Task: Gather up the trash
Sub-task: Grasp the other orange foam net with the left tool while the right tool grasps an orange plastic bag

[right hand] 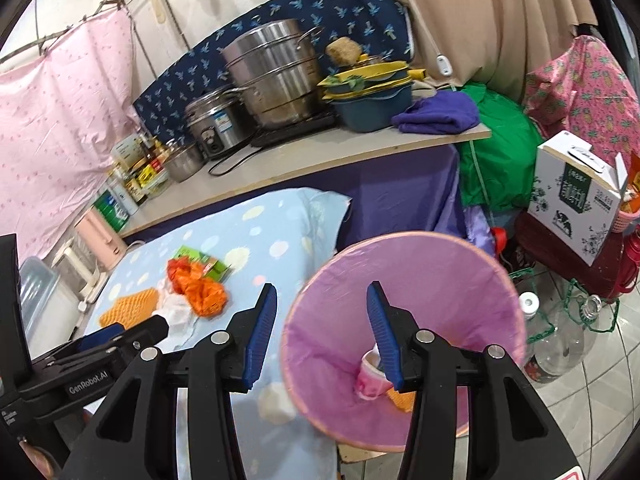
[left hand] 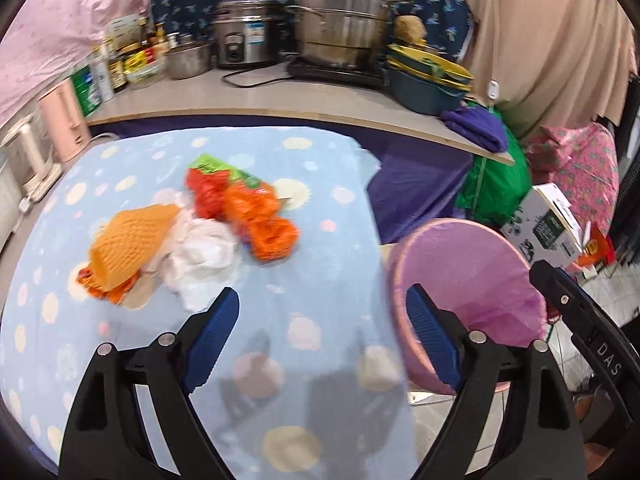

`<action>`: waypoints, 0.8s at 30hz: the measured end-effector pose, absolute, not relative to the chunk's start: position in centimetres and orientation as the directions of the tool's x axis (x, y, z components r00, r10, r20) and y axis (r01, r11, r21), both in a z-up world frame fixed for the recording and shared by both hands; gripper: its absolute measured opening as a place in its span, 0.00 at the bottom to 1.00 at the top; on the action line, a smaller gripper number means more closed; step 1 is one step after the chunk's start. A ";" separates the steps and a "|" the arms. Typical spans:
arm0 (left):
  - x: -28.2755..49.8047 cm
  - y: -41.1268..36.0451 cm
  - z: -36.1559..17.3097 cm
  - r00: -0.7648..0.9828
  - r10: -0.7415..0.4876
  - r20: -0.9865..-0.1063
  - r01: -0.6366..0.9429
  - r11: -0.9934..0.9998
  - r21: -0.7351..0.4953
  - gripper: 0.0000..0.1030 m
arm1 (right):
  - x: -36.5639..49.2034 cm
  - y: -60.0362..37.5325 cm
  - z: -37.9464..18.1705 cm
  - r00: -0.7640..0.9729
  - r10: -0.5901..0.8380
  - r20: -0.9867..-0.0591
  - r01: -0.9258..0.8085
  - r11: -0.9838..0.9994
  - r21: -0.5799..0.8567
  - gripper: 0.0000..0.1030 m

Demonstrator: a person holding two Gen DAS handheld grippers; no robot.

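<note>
Trash lies in a heap on the blue dotted tablecloth (left hand: pixel 304 184): an orange foam net (left hand: pixel 132 248), crumpled white plastic (left hand: pixel 200 258), an orange-red bag (left hand: pixel 244 208) and a green wrapper (left hand: pixel 218 166). My left gripper (left hand: pixel 322 312) hovers open just short of the heap, nothing between its fingers. Off the table's right edge stands a pink bin lined with a purple bag (right hand: pixel 420 280). A pink cup (right hand: pixel 370 376) and an orange foam piece (right hand: pixel 402 398) lie in it. My right gripper (right hand: pixel 322 308) stands open over the bin's near-left rim, holding nothing.
A counter (left hand: pixel 248 100) behind the table carries steel pots (left hand: pixel 344 16), a rice cooker, jars, stacked bowls and a purple cloth (left hand: pixel 476 124). Kettles (left hand: pixel 64 124) stand at the table's left. A milk carton box (right hand: pixel 576 196), a green bag and clear bottles (right hand: pixel 560 344) crowd the floor beside the bin.
</note>
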State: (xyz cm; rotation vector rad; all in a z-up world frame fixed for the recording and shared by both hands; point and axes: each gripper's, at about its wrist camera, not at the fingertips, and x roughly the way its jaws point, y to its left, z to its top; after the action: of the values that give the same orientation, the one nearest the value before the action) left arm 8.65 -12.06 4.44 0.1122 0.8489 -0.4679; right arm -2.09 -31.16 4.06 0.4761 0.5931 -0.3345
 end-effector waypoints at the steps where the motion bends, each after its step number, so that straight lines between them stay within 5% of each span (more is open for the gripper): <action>1: 8.9 -11.2 4.3 0.575 -0.336 -0.746 0.421 0.903 -0.082 0.82 | -1.7 -30.5 3.9 0.781 -0.152 -0.606 0.420 0.846 0.329 0.44; 12: 12.7 0.0 2.6 0.627 -0.167 -0.761 0.172 0.982 -0.074 0.89 | 3.0 -24.2 3.0 0.763 -0.018 -0.646 0.303 0.893 0.334 0.44; 24: 17.2 4.8 0.8 0.608 -0.146 -0.780 0.089 0.989 -0.116 0.89 | 9.9 -19.3 0.9 0.724 0.052 -0.688 0.232 0.921 0.313 0.50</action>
State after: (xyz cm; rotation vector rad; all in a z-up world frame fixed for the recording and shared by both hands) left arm 17.22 4.85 0.75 -0.0677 0.9067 -0.1357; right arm 9.89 -19.31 0.91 0.3979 0.7602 -0.1028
